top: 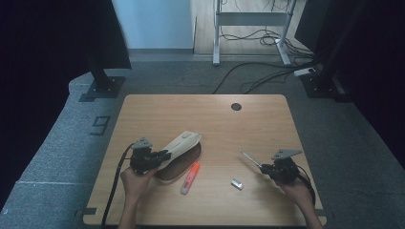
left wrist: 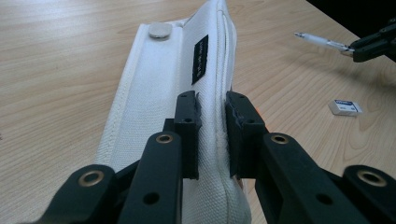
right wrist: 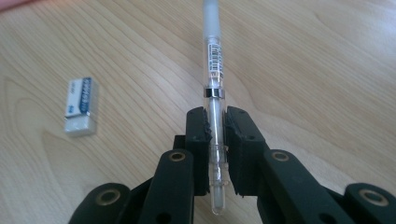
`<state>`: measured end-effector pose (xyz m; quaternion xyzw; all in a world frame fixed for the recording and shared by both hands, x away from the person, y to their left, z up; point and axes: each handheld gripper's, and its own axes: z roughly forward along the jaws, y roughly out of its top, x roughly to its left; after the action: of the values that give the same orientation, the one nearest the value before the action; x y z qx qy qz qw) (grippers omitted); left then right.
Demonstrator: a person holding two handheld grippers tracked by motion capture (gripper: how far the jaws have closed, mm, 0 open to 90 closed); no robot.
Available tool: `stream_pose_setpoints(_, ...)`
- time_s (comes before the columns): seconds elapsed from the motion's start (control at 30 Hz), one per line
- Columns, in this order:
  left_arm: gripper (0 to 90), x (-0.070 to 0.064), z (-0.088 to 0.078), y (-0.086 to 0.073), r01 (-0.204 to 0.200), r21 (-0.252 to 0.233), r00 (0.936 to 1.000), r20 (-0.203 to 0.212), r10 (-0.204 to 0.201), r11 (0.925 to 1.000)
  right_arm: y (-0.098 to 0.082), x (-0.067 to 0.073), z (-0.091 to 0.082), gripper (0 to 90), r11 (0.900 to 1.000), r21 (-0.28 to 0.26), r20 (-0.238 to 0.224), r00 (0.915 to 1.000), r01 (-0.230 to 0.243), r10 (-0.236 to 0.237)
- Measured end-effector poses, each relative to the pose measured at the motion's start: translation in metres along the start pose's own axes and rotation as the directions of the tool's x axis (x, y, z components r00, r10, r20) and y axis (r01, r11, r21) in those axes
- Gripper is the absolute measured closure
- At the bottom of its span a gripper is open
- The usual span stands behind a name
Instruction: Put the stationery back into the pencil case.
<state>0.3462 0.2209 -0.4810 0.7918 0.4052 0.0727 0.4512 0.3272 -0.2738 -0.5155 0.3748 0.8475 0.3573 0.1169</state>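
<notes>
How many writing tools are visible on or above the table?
2: a clear plastic pen held in the right gripper, and an orange highlighter beside the white fabric pencil case. Others may be inside.

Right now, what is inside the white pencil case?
The white pencil case is held open by the left tongs. Its dark brown lining shows; any contents are too dark to see.

The pencil case (left wrist: pixel 154 93) is showing coarse, matt white canvas with a dull metal snap (left wrist: pixel 160 31); the pen (right wrist: pixel 214 70) is gleaming as clear, glossy plastic; the table (top: pixel 258 124) is looking like smooth pale wood; the eraser (right wrist: pixel 81 106) is wearing a paper sleeve.
</notes>
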Motion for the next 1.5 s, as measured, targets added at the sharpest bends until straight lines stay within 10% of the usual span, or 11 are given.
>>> stream_pose_setpoints(1.5, 75.9, 0.000, 0.001, 0.002, 0.004, -0.014, 0.9998, 0.020, -0.004, 0.9999, 0.076, 0.056, 0.055, 78.0, 0.989, -0.019, -0.155, 0.9767, 0.147, -0.148)
